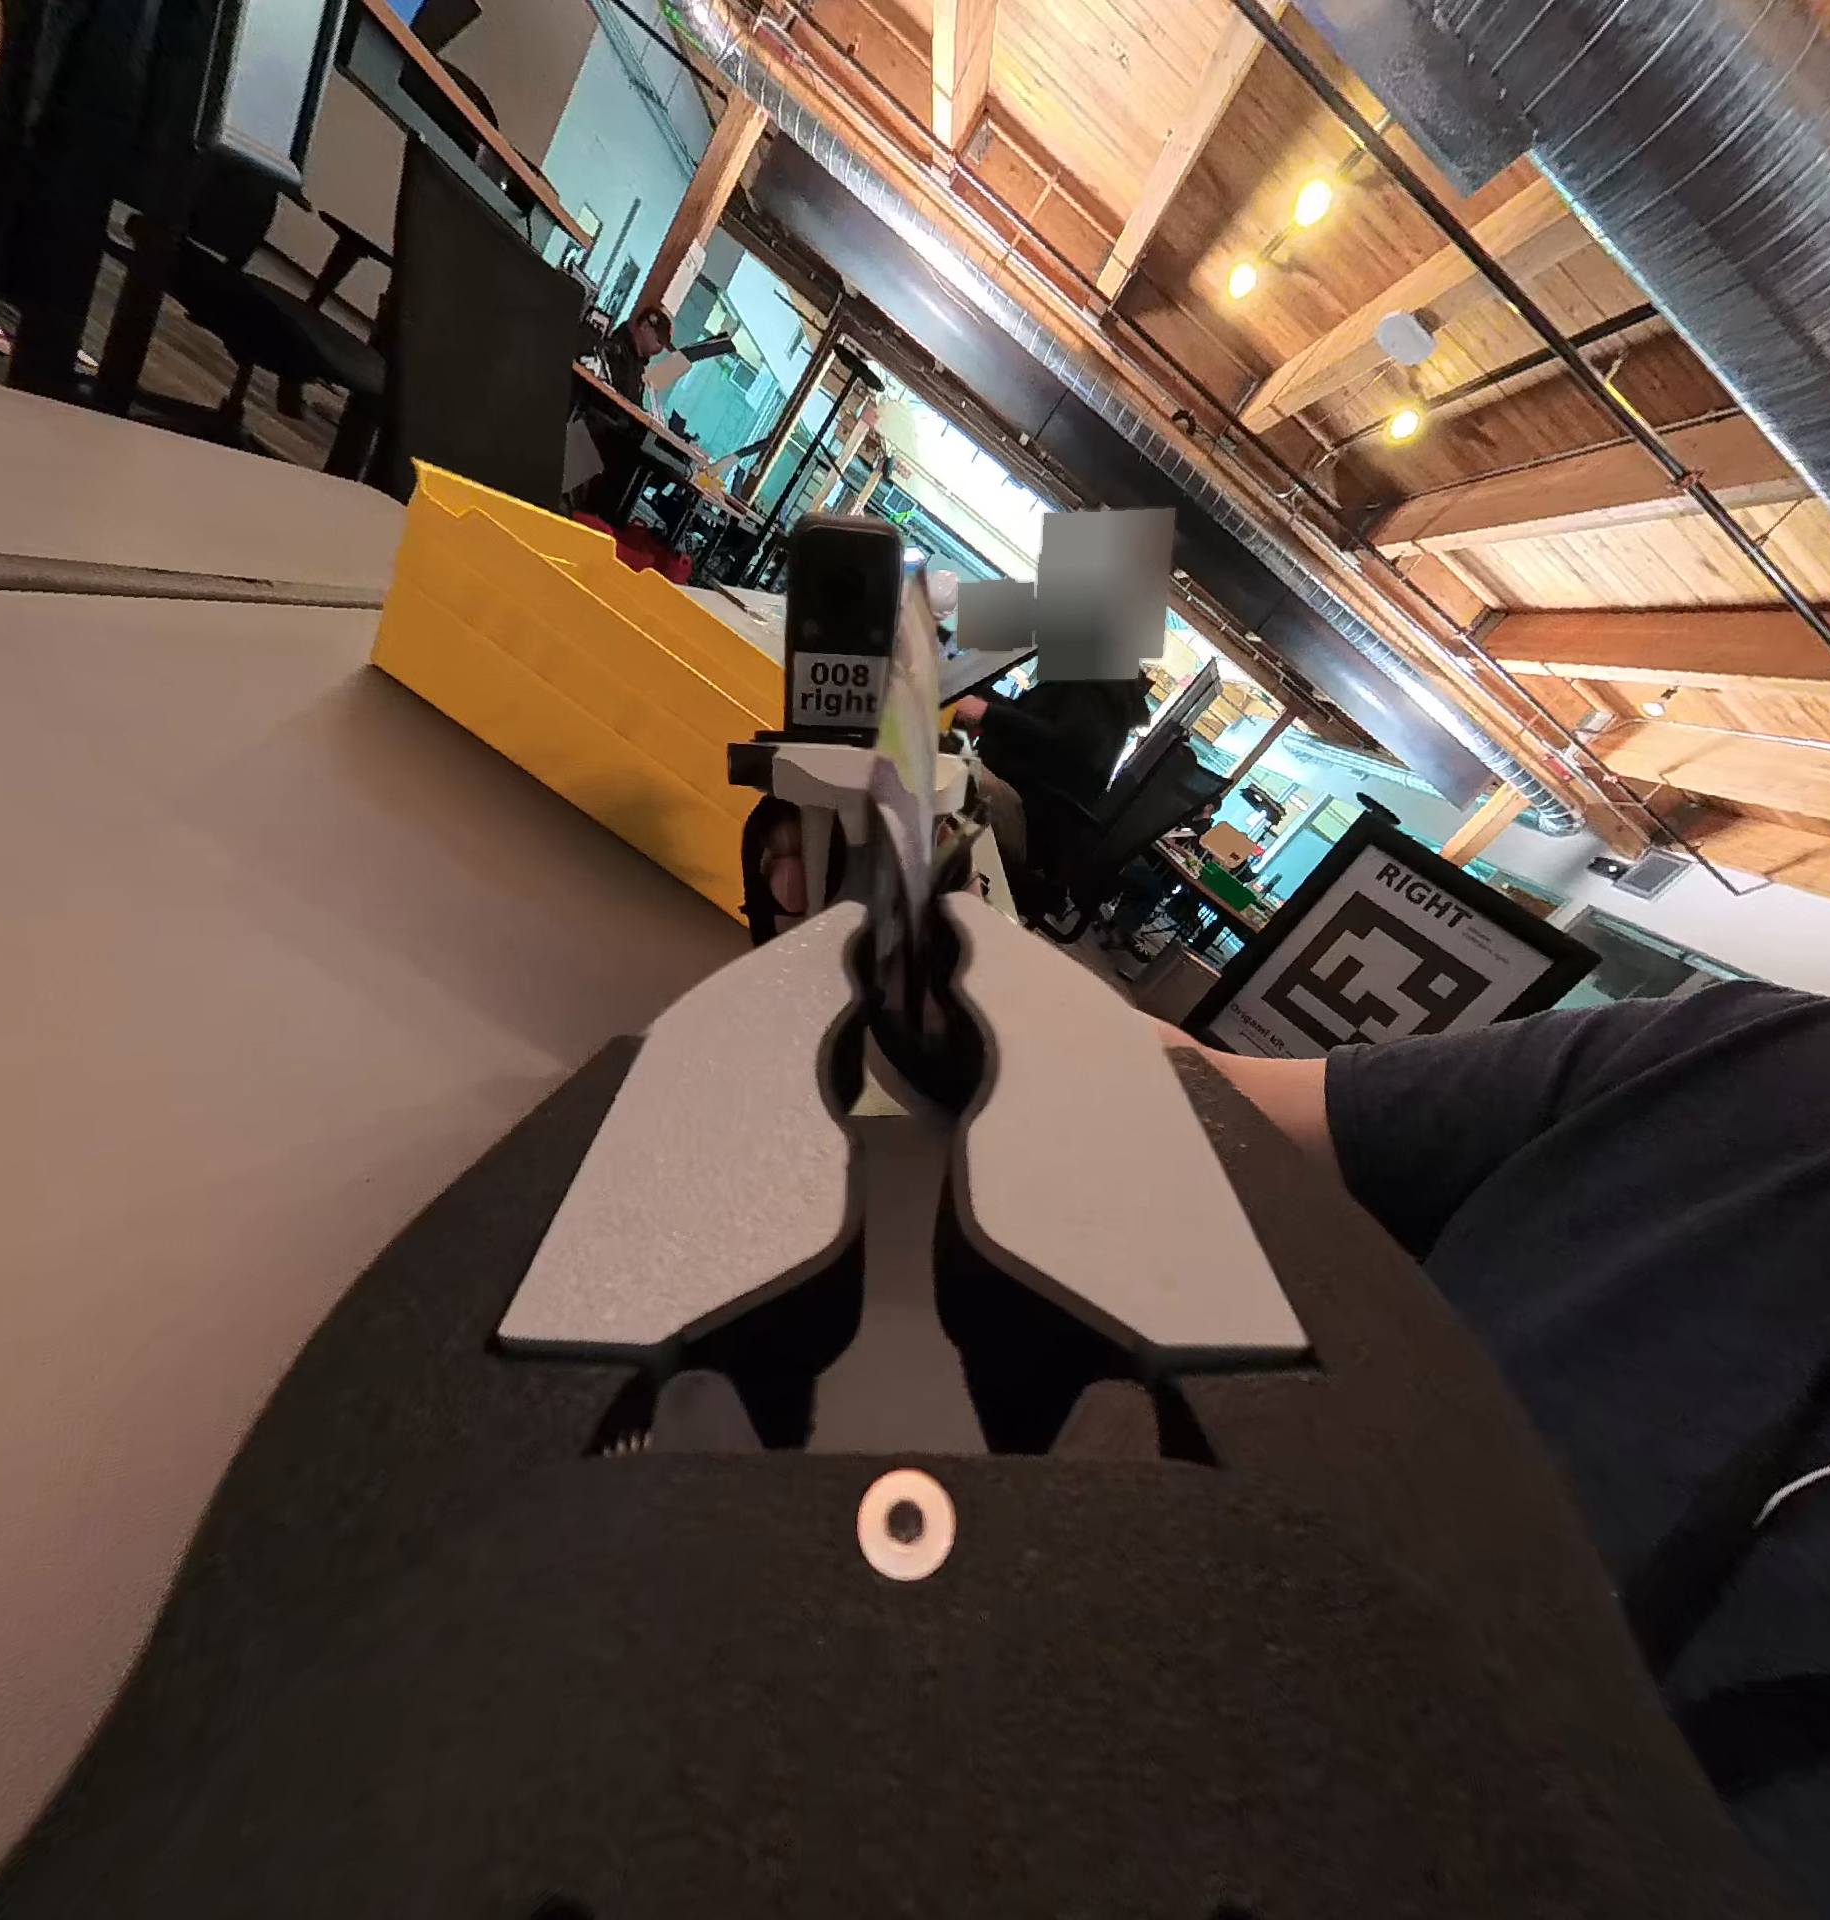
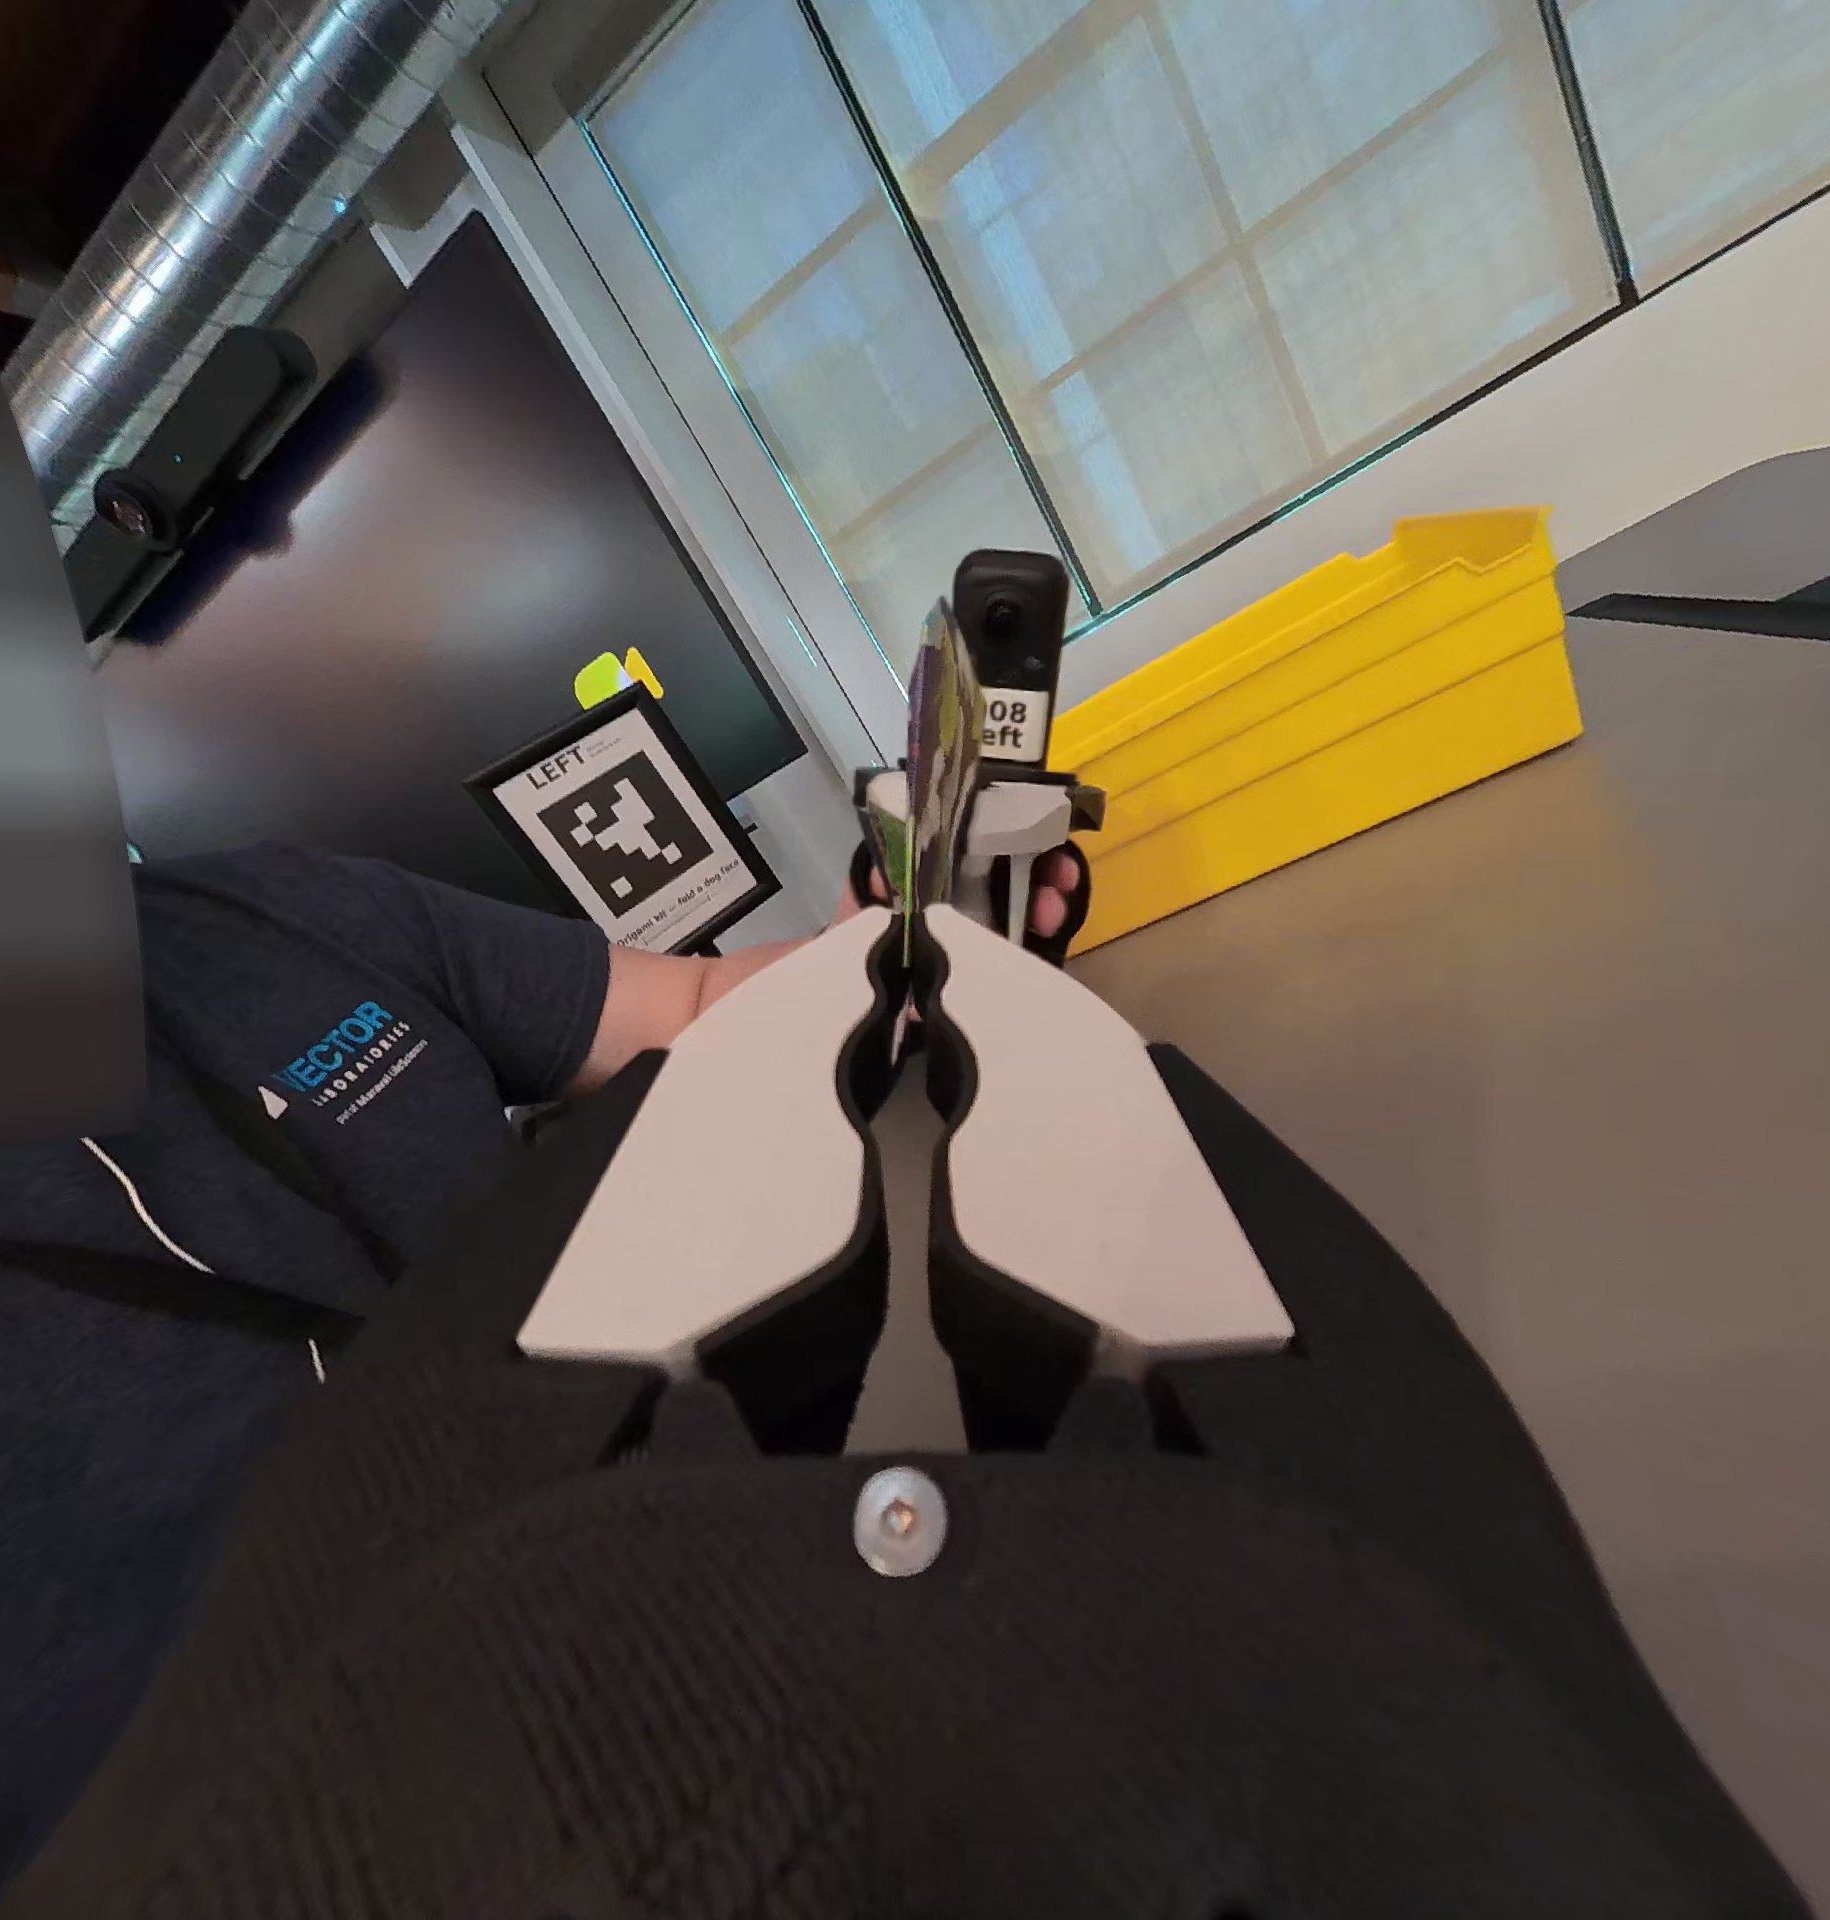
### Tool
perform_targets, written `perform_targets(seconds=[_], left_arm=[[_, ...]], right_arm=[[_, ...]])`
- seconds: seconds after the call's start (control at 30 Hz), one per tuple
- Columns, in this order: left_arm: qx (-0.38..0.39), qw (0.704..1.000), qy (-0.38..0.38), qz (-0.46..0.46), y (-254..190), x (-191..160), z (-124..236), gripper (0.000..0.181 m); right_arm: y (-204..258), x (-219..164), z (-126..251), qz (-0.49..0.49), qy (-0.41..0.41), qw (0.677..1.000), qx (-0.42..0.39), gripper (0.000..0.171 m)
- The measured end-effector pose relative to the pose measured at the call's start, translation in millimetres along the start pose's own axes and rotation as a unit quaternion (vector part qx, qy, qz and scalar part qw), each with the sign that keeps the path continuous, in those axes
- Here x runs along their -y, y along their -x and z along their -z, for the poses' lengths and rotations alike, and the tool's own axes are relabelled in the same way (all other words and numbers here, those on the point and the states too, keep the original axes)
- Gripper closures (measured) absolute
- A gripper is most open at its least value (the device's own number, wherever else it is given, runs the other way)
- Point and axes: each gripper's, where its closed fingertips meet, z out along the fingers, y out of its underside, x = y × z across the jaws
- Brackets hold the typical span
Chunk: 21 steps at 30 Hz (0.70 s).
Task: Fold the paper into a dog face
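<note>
A folded patterned paper (image 1: 906,748), purple, green and white, stands edge-on in the air above the grey table (image 1: 215,935). My left gripper (image 1: 895,920) is shut on its near edge. The right gripper's body (image 1: 838,790) faces it from the far side. In the right wrist view the same paper (image 2: 937,769) rises from my right gripper (image 2: 906,925), which is shut on it, with the left gripper's body (image 2: 1025,821) just behind. Both grippers pinch the paper from opposite ends, fingertips close together.
A yellow plastic tray (image 1: 578,665) stands on the table beyond the grippers; it also shows in the right wrist view (image 2: 1306,707). Framed marker signs (image 1: 1378,966) (image 2: 630,821) stand at each side. A person's dark sleeve and arm (image 1: 1617,1195) (image 2: 371,1018) are close by.
</note>
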Motion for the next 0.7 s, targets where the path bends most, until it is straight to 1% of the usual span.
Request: perform_targets(seconds=[0.03,0.1,0.2,0.27,0.3,0.4,0.47,0.53,0.57,0.7], left_arm=[[-0.003,1.000,-0.003,0.005,0.0,0.1,0.6,0.181],[-0.005,1.000,-0.004,0.012,0.5,0.4,1.3,0.181],[-0.007,1.000,-0.004,0.006,-2.1,2.4,1.9,0.181],[-0.003,1.000,0.000,-0.004,-3.0,2.2,1.9,0.181],[-0.002,1.000,0.001,-0.006,-3.2,2.3,1.9,0.181],[-0.005,1.000,-0.001,-0.004,-3.6,2.7,2.2,0.181],[-0.006,1.000,-0.004,0.000,-2.9,2.8,2.3,0.181],[-0.007,1.000,-0.014,0.008,-1.8,5.3,3.7,0.181],[-0.007,1.000,-0.017,0.011,-1.0,6.4,4.8,0.181],[-0.007,1.000,-0.019,0.018,0.9,7.7,6.6,0.181]], right_arm=[[2.1,-1.5,-1.4,0.002,0.005,1.000,0.005,0.170],[7.6,-0.3,-3.2,0.005,-0.001,1.000,0.020,0.170],[13.7,4.6,-3.1,0.000,-0.016,0.999,0.040,0.161],[12.7,8.7,-0.3,-0.010,-0.032,0.998,0.043,0.163],[12.6,8.7,1.0,-0.013,-0.033,0.998,0.046,0.170],[9.6,7.6,1.5,0.012,-0.024,0.999,0.024,0.170],[13.6,7.8,0.5,0.010,-0.025,0.999,0.036,0.170],[11.3,10.0,-1.3,-0.014,-0.040,0.998,0.039,0.146],[9.5,8.4,-2.0,-0.020,-0.039,0.998,0.039,0.146],[6.8,0.6,-4.0,-0.015,-0.021,0.999,0.034,0.170]])
